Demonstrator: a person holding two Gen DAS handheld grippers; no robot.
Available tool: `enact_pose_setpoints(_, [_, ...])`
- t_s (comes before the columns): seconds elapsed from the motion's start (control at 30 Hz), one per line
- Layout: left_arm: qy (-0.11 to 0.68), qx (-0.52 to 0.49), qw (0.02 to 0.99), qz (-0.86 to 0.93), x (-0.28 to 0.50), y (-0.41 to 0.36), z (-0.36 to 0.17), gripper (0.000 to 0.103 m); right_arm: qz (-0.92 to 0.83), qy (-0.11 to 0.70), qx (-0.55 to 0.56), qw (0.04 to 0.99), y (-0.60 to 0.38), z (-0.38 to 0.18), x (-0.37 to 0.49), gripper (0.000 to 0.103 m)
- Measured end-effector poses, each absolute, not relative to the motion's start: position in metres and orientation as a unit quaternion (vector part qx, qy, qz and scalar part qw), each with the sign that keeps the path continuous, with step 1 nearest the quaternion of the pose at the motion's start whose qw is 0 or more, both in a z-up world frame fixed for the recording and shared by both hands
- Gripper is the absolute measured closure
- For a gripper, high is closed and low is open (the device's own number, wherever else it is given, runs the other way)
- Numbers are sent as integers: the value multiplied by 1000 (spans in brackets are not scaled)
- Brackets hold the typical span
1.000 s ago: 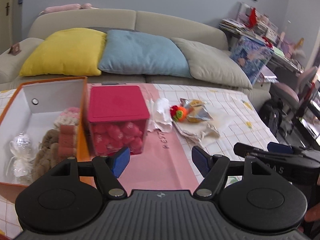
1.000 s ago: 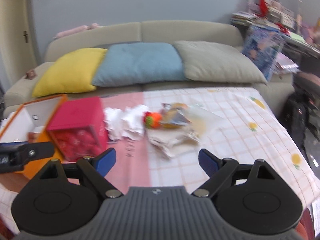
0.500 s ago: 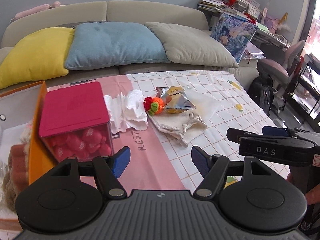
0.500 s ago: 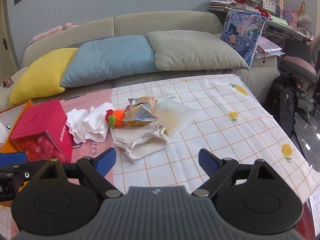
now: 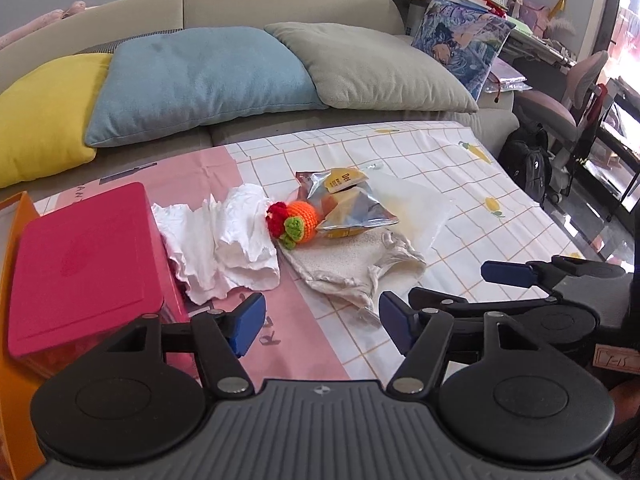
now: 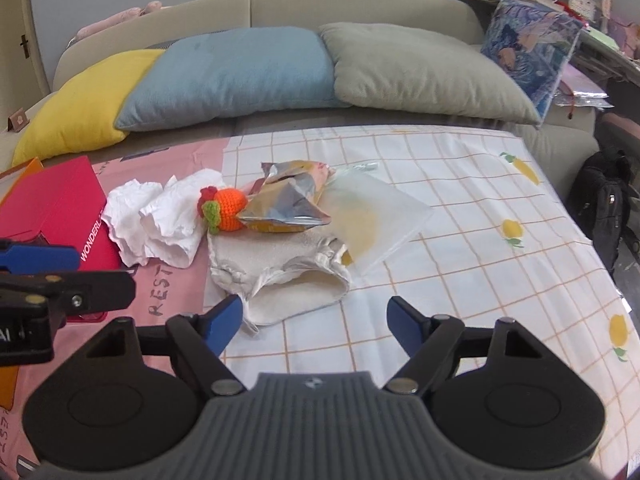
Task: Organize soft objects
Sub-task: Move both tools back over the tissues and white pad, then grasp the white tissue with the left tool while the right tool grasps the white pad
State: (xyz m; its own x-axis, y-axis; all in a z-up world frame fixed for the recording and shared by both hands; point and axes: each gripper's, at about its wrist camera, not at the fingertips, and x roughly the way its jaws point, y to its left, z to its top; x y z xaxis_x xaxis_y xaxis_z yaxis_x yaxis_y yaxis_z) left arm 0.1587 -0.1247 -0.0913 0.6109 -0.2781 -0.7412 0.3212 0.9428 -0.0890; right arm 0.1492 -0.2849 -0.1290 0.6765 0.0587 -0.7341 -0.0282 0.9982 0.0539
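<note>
Clearly "WONDERL.." on red box (image 6: 60, 208) side.

"WONDERL…" on the red box (image 6: 68, 216); "REST" on the pink cloth (image 6: 168, 280).

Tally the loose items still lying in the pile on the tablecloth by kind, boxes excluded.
White crumpled cloth: 1
Orange crocheted toy: 1
Silver foil snack bag: 1
Cream drawstring pouch: 1
Clear plastic bag: 1
Total: 5
Left gripper and right gripper are both open and hold nothing.
</note>
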Motion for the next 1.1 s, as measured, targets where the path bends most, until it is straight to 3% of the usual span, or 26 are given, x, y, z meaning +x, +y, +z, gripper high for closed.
enact_pose_setpoints(0.37, [400, 84, 901, -147, 193, -134, -103, 28, 52, 426, 33, 903, -282, -160, 215, 25])
enact_pose_setpoints(0.57, [387, 197, 893, -121, 218, -154, -122, 26, 65, 431, 16, 900, -277, -177, 221, 25])
enact_pose_setpoints(0.73, [391, 227, 886, -102, 239, -158, -138, 25, 83, 425, 3, 902, -278, -186, 217, 30])
enact_pose_setpoints(1.03, [426, 256, 863, -85, 257, -164, -170, 23, 79, 412, -58, 906, -268, -190, 210, 49])
enact_pose_setpoints(1.1, [436, 249, 860, -88, 257, -161, -174, 38, 81, 411, -66, 906, -267, -188, 209, 65])
